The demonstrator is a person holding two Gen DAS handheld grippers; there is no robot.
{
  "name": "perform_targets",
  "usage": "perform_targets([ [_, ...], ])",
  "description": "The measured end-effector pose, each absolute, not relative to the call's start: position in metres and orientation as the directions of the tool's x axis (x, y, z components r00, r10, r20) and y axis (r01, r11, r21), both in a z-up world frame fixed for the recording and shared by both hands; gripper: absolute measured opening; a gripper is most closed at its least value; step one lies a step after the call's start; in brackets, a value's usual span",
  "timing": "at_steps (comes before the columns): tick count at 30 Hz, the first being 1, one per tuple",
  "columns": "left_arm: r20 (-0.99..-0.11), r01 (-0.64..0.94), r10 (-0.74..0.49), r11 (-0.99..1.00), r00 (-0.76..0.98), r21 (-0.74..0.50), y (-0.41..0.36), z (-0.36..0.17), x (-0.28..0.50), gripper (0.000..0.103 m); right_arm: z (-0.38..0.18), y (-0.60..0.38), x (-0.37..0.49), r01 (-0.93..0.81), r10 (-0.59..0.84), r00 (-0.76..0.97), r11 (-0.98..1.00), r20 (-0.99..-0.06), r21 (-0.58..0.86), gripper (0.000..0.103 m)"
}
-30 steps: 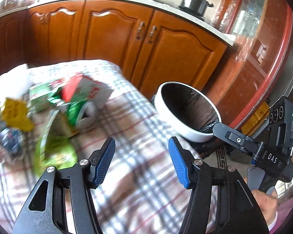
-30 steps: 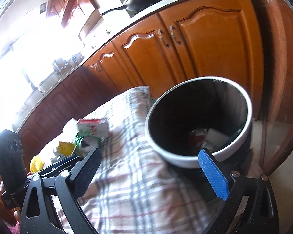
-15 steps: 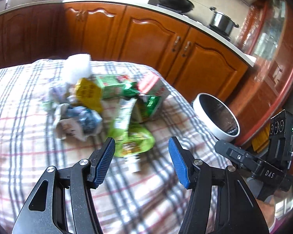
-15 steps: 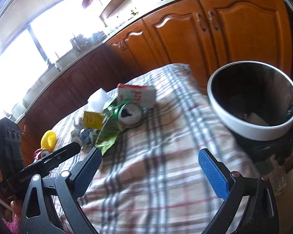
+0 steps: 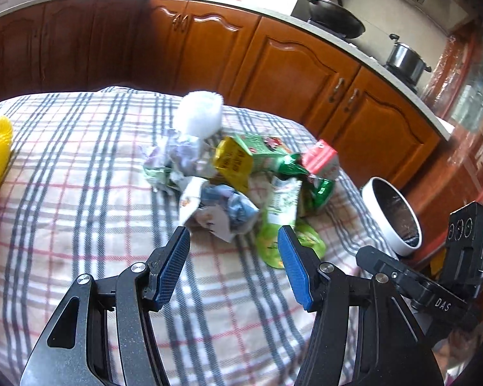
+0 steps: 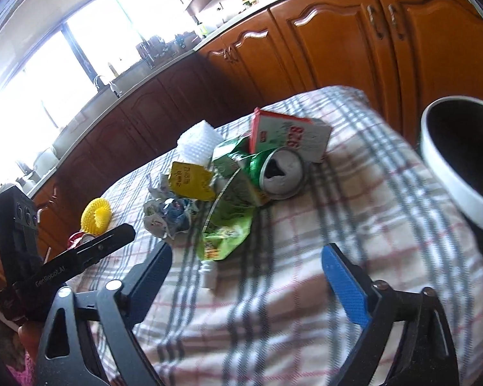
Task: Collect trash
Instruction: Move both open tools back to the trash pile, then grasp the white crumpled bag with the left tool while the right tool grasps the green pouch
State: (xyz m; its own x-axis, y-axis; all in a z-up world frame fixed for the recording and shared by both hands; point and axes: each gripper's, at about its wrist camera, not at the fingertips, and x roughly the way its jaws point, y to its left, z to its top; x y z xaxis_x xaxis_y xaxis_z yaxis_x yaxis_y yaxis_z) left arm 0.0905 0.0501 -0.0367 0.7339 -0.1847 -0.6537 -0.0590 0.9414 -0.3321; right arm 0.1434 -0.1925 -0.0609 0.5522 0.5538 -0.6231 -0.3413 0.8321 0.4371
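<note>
Left gripper [image 5: 233,263]: we see its blue pads spread wide and empty, just short of the crumpled paper [image 5: 220,207].
Trash pile [image 5: 241,173]: it lies mid-tablecloth [image 5: 80,193]; we make out a yellow packet [image 5: 232,160] and a green pouch [image 5: 283,222].
Right view only: the green can [image 6: 278,172] shows its open end, beside a red-and-white carton [image 6: 286,136].
Right gripper [image 6: 246,276]: fingers parted, holding nothing.
Bin [image 6: 457,157]: white-rimmed, beyond the table's right edge.
</note>
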Motion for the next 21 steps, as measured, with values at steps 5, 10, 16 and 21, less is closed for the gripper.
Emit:
perform_targets([
  [5,-0.673,-0.078,-0.162,0.947,0.722,-0.311,0.061,-0.042,0.108,0.060,-0.072,-0.173,0.159,-0.343,0.572,0.508,0.820,-0.644,0.459,0.081],
  [10,-0.695,-0.083,-0.164,0.948,0.700,-0.307,0.067,-0.054,0.133,0.060,-0.083,-0.155,0.176,-0.345,0.578,0.467,0.816,-0.669,0.464,0.069],
  [16,-0.711,-0.036,-0.195,0.955,0.676,-0.295,0.060,-0.065,0.143,0.029,-0.095,-0.142,0.187,-0.360,0.617,0.405,0.786,-0.675,0.502,0.036],
  [21,-0.699,-0.007,-0.194,0.962,0.688,-0.275,0.055,-0.060,0.132,0.019,-0.086,-0.140,0.174,-0.397,0.629,0.404,0.774,-0.664,0.493,0.027],
])
